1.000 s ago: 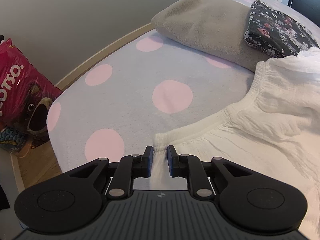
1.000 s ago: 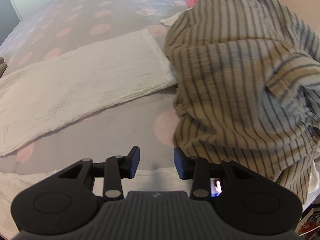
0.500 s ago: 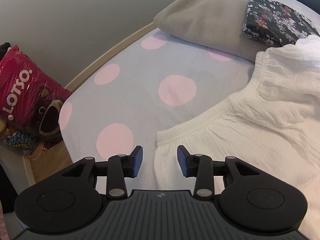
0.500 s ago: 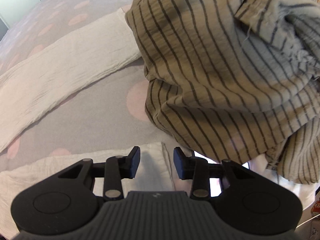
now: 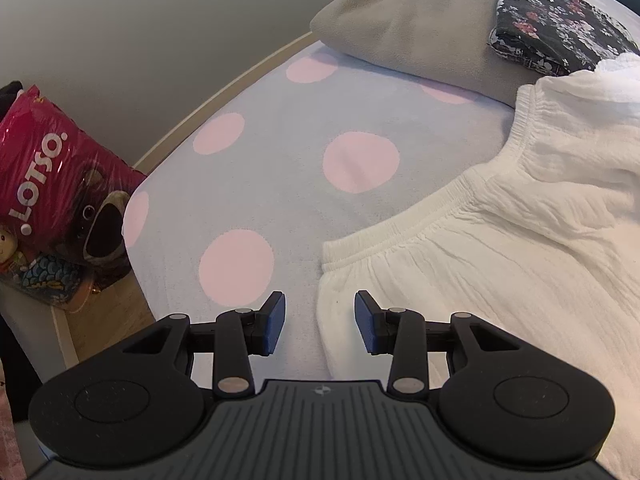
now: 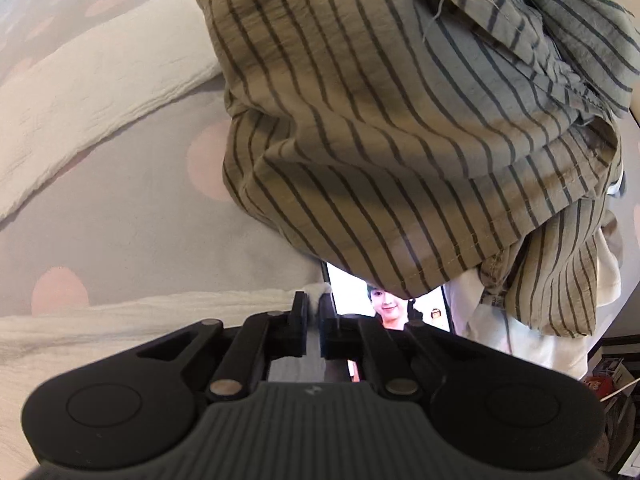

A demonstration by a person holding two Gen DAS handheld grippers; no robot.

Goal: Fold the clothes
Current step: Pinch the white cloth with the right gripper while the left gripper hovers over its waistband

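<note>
Nearest the left wrist camera, left gripper (image 5: 320,322) with fingers (image 5: 274,322) spread wide, holding nothing, poised over the elasticated waistband corner of the white crinkled cotton garment (image 5: 500,260). Spread flat on the bed's grey fleece cover with pink dots (image 5: 260,168), reaching toward the right edge of the bed. Beyond, toward the far end of the bed, a folded beige fleece blanket (image 5: 404,28), with a folded black floral cloth (image 5: 560,36) lying on it. Off the left edge of the bed, against the wall, a pink plastic bag printed LOTSO (image 5: 52,184).

Nearest the right wrist camera, right gripper (image 6: 314,314) with fingers (image 6: 299,312) pinched nearly together on a corner of the same white garment (image 6: 140,312), a tuft of cloth showing between the tips. Just ahead, a lit phone screen (image 6: 360,292), partly covered by a crumpled olive shirt with dark stripes (image 6: 400,128) heaped by the near right corner of the bed. Farther left, a long white strip of the garment stretching across the dotted cover.
</note>
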